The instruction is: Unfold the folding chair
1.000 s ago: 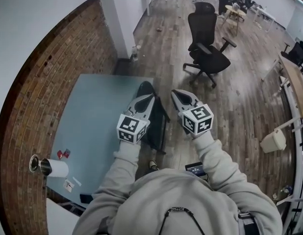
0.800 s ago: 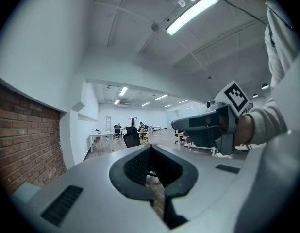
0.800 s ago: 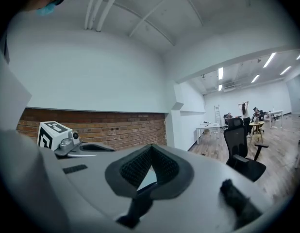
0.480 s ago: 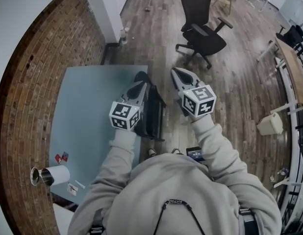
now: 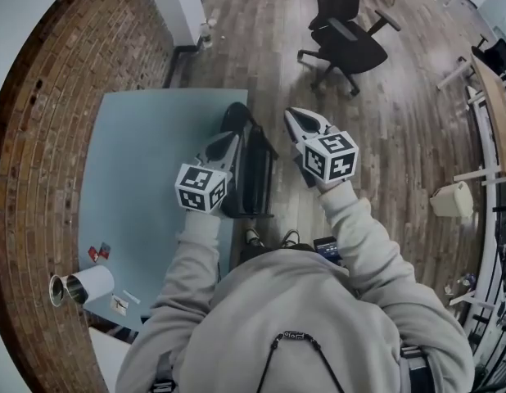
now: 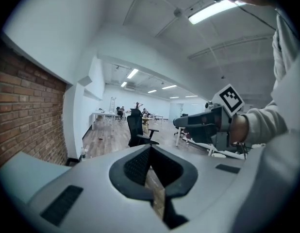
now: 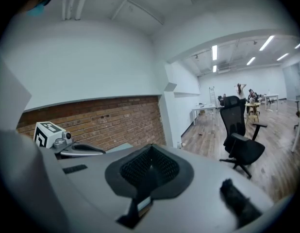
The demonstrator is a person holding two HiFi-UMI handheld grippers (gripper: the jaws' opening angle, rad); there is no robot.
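The folding chair (image 5: 251,170) is black and folded flat. It stands on the wooden floor and leans against the right edge of the blue-grey table (image 5: 138,162). In the head view my left gripper (image 5: 227,140) hovers over the chair's left side, shut and empty; whether it touches the chair I cannot tell. My right gripper (image 5: 294,116) hangs just right of the chair's top, apart from it, also shut with nothing held. The left gripper view shows its own shut jaws (image 6: 151,148) and the right gripper (image 6: 191,123) alongside. The right gripper view shows shut jaws (image 7: 150,148).
A black office chair (image 5: 345,38) stands on the floor beyond. A brick wall (image 5: 56,113) runs along the left. On the table's near corner lie a paper roll (image 5: 83,286) and small scraps. A white bin (image 5: 450,199) and a desk edge are at the right.
Both grippers have sunk and drawn nearer to the folded chair; the left one now lies over its left side. Jaws stayed shut.
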